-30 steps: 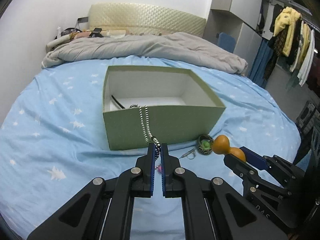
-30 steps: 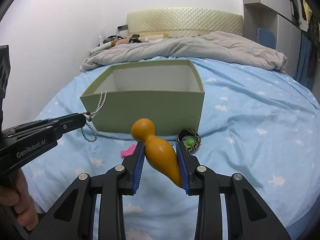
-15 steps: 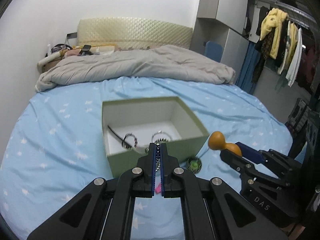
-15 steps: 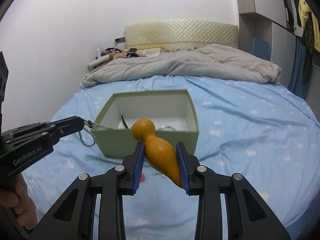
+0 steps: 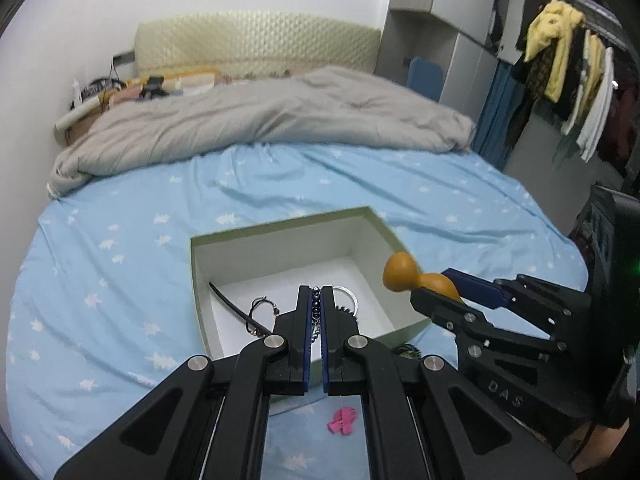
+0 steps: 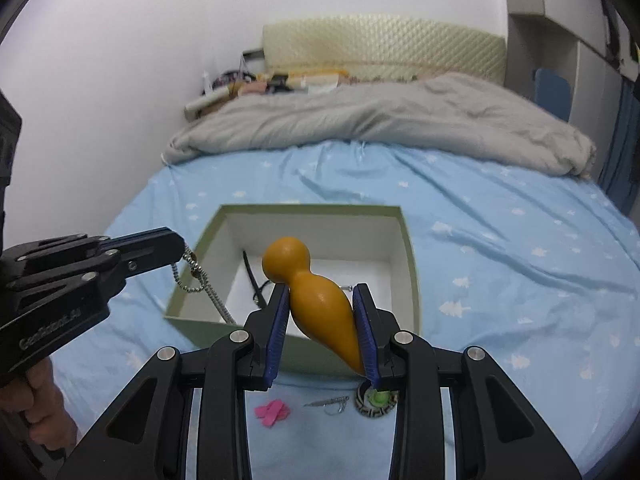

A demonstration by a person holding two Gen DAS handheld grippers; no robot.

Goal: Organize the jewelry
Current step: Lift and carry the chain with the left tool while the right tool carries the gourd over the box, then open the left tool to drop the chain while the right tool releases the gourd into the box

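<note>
Left wrist view: the left claw (image 5: pixel 316 300) is clamped on a bead chain (image 5: pixel 316 312), poised above the open green box (image 5: pixel 276 226) on the bed (image 5: pixel 120 240). Most of the chain is hidden between the fingers. Inside the box lie a bracelet (image 5: pixel 262 310), a black strap (image 5: pixel 232 306) and a silver ring (image 5: pixel 347 296), partly hidden by the claw. A pink clip (image 5: pixel 342 420) lies on the sheet.

Right wrist view: the right claw (image 6: pixel 322 300) is clamped on an orange wooden gourd (image 6: pixel 316 296), above the box's near wall. The chain hangs from the left claw into the box; its lower end is hidden. A green-centred pendant (image 6: pixel 376 402) is partly covered by a finger.
</note>
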